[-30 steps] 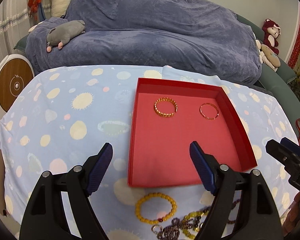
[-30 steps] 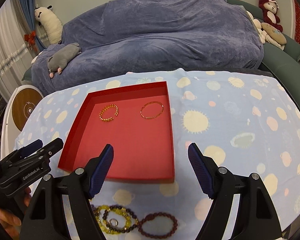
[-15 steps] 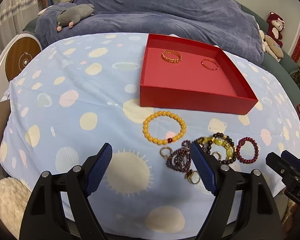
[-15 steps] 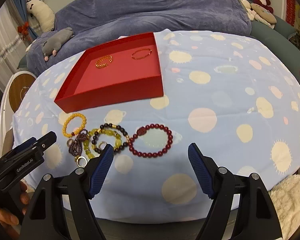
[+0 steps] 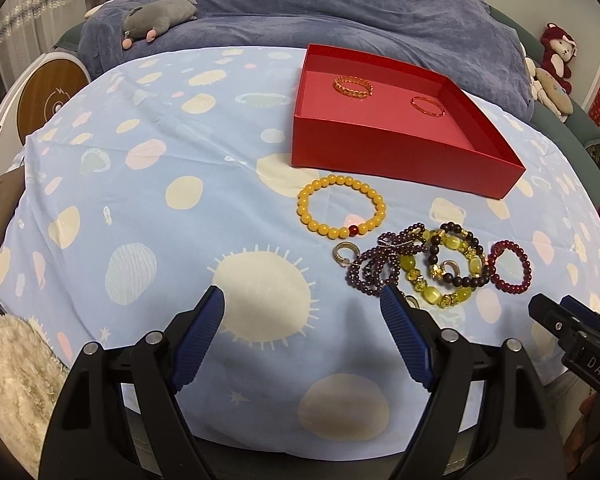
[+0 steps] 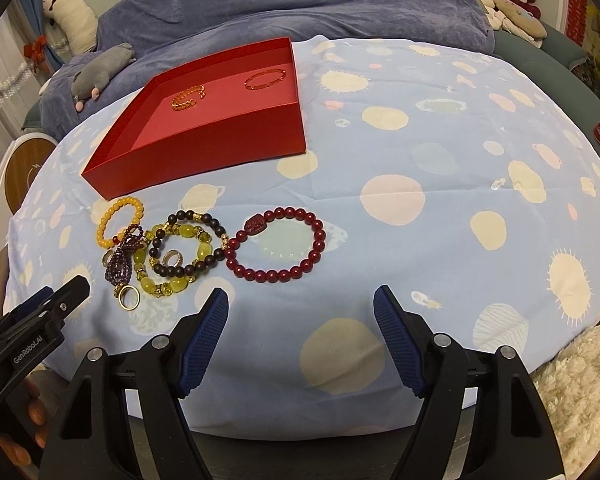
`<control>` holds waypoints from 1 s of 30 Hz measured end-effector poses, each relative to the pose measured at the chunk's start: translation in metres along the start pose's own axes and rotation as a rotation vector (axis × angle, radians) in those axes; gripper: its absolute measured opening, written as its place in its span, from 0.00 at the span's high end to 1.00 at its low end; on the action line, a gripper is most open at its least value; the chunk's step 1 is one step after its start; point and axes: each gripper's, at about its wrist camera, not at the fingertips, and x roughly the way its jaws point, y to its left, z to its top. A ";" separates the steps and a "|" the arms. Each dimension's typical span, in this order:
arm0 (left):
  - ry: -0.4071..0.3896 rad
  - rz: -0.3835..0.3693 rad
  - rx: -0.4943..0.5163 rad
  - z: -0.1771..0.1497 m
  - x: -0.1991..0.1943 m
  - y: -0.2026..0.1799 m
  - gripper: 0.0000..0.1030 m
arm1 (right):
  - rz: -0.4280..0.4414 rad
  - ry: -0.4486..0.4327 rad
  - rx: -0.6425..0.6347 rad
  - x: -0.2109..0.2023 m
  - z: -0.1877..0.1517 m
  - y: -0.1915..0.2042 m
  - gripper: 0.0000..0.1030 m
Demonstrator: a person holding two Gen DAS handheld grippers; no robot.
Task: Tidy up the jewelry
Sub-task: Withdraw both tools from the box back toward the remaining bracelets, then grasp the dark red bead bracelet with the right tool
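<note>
A red tray (image 5: 400, 152) (image 6: 220, 140) holds a gold bangle (image 5: 353, 86) (image 6: 188, 97) and a thin orange bangle (image 5: 428, 106) (image 6: 265, 78). In front of it lie a yellow bead bracelet (image 5: 342, 211) (image 6: 118, 220), a purple bead strand (image 5: 380, 264) (image 6: 126, 256), a dark and yellow-green bracelet pile (image 5: 452, 268) (image 6: 184, 252), a dark red bracelet (image 5: 508, 267) (image 6: 276, 246) and rings (image 6: 129, 298). My left gripper (image 5: 302, 308) is open and empty, near the pile's left. My right gripper (image 6: 300, 304) is open and empty, just in front of the dark red bracelet.
The table wears a light blue cloth with pale dots (image 5: 160, 200). Behind it is a sofa under a blue cover (image 5: 340, 8) with a grey plush toy (image 5: 156, 18). A white fluffy cushion (image 6: 580, 380) sits at the near edge.
Both grippers have pulled back from above the tray towards the table's near edge and dropped lower. The loose bracelets now lie ahead of the fingers. Both stay open and empty.
</note>
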 end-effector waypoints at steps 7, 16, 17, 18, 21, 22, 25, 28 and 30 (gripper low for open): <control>0.004 0.002 -0.013 -0.001 0.002 0.004 0.26 | -0.008 0.007 0.022 0.011 0.015 -0.003 0.42; 0.010 -0.002 -0.003 -0.002 0.004 0.002 0.26 | 0.028 0.016 -0.011 0.015 0.019 0.012 0.45; 0.011 -0.003 -0.001 -0.002 0.004 0.001 0.26 | 0.030 0.018 -0.025 0.016 0.018 0.015 0.47; 0.012 -0.003 0.001 -0.002 0.005 0.001 0.26 | 0.032 0.022 -0.034 0.017 0.017 0.018 0.48; 0.017 -0.003 0.004 -0.003 0.006 -0.001 0.26 | 0.045 0.032 -0.039 0.020 0.016 0.022 0.54; 0.017 -0.002 0.004 -0.003 0.006 -0.001 0.26 | 0.050 0.034 -0.039 0.020 0.017 0.023 0.55; 0.019 -0.003 0.002 -0.004 0.006 -0.001 0.26 | 0.057 0.038 -0.051 0.023 0.019 0.027 0.60; 0.020 -0.002 0.003 -0.004 0.006 -0.001 0.26 | 0.060 0.049 -0.075 0.028 0.020 0.032 0.69; 0.021 -0.002 0.003 -0.004 0.006 0.000 0.26 | 0.051 0.066 -0.092 0.032 0.019 0.034 0.75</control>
